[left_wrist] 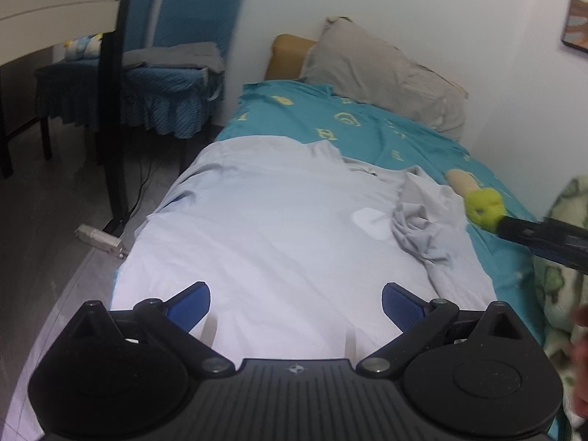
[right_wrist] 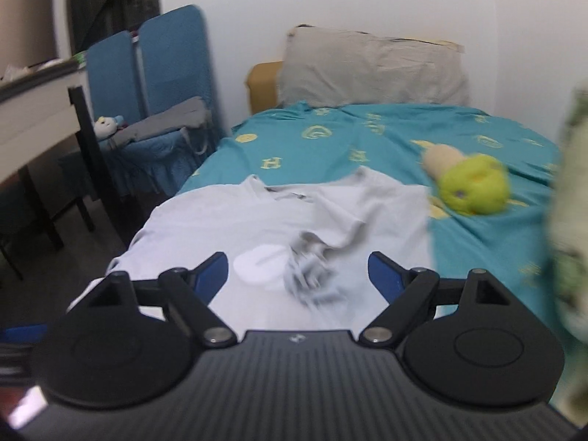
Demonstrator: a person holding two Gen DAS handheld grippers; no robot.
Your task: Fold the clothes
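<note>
Left wrist view showed the shirt (left_wrist: 279, 220) flat at frame centre, one sleeve (left_wrist: 426, 217) folded in and bunched. Left gripper (left_wrist: 296, 303) and right gripper (right_wrist: 297, 275) stood apart, empty. Remaining folds were outstanding.

Left black plastic two-finger gripper (left_wrist: 296, 303): ribbed dark-grey top plate, small round emblem at front edge, two round black side discs, triangular cut-outs, silver pivot screws on black link arms, blue ridged finger pads (left_wrist: 189, 307).

Right black plastic two-finger gripper (right_wrist: 297, 275): same build, ribbed plate, emblem, silver screws, blue finger pads (right_wrist: 211, 273).
</note>
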